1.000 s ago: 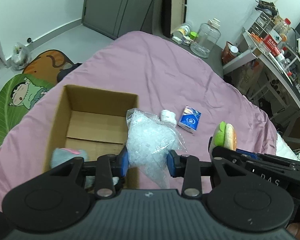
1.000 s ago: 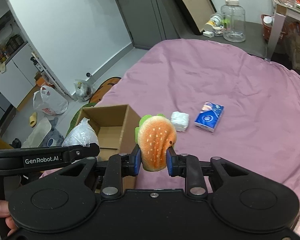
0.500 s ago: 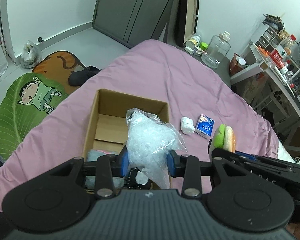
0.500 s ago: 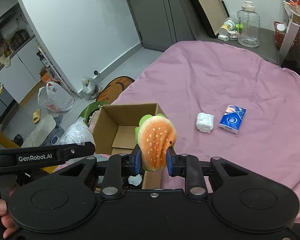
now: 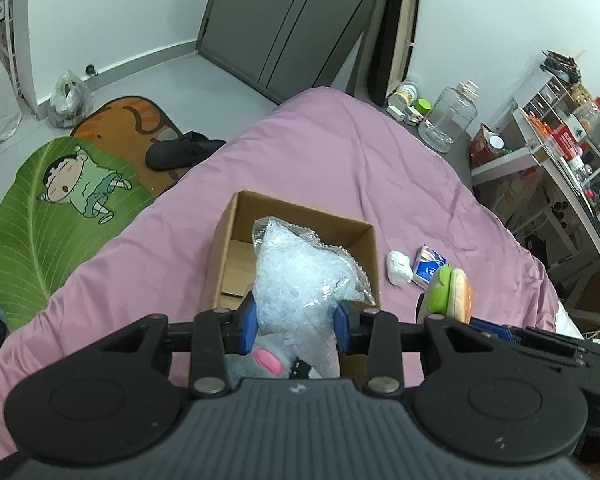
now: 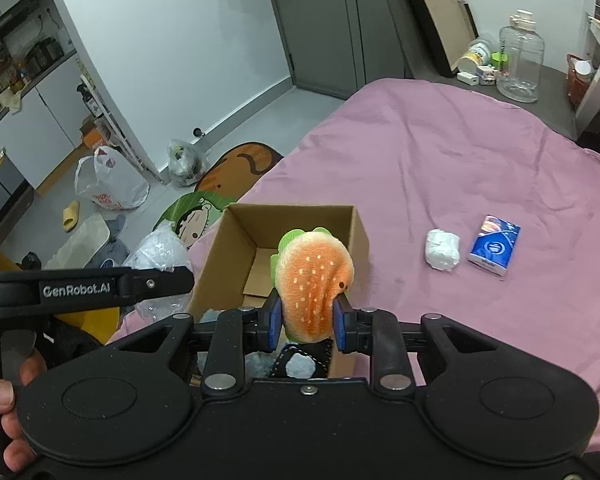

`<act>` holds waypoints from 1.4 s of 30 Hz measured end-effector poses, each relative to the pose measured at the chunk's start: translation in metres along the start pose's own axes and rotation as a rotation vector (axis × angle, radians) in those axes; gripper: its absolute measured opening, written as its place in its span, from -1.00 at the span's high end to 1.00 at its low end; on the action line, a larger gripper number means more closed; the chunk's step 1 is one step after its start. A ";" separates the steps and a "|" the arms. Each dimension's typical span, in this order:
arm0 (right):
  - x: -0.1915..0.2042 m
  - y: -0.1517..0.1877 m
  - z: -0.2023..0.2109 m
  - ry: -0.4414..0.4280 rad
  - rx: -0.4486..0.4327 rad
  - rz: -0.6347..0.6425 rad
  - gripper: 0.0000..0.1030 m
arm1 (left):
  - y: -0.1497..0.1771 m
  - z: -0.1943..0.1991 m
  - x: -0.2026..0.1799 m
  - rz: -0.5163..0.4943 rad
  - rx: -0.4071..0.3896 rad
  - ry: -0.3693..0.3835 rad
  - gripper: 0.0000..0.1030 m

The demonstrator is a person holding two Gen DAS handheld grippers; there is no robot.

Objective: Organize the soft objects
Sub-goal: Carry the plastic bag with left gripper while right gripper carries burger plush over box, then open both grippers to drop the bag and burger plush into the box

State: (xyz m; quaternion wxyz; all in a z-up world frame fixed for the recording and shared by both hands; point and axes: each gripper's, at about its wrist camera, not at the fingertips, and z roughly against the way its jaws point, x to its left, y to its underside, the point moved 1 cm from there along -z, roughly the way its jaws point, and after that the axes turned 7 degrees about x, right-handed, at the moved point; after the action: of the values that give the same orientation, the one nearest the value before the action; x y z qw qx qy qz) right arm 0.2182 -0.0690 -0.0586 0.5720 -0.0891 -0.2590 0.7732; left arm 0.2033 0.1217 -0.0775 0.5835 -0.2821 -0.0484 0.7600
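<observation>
I have the left gripper clamped on a clear bubble-wrap bag; its blue pads press into the bag from both sides. In the left wrist view the bag hangs over the near half of the open cardboard box, which sits on the pink bedsheet.

I have the right gripper clamped on a plush hamburger, bun side toward the camera with green lettuce trim showing at the top. In the right wrist view the hamburger is held above the box opening, near the box's right wall.

Box contents, visible below the grippers:
- a grey plush toy with a pink patch, at the near end
- a dark item with white stitching beside it; I cannot identify it
- bare cardboard floor at the far end

Outside the box, on the sheet to its right:
- a white wad
- a blue tissue pack just beside the wad; from this view I cannot tell if they touch

Both lie well apart from either gripper. A green leaf-shaped cartoon mat lies on the floor to the left of the bed
</observation>
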 end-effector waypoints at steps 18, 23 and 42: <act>0.004 -0.015 -0.031 -0.012 0.058 0.000 0.51 | -0.015 -0.047 0.010 0.020 0.098 -0.021 0.28; 0.002 -0.017 -0.032 -0.005 0.062 -0.002 0.51 | -0.017 -0.058 0.013 0.037 0.130 -0.029 0.27; 0.014 -0.020 -0.041 -0.053 0.077 0.004 -0.03 | -0.022 -0.021 0.021 0.051 0.090 -0.105 -0.10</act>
State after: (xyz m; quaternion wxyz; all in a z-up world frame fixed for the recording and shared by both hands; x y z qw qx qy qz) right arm 0.2483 -0.0391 -0.0810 0.5663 -0.0468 -0.2438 0.7859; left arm 0.2295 0.1428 -0.0939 0.5726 -0.2163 -0.0376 0.7899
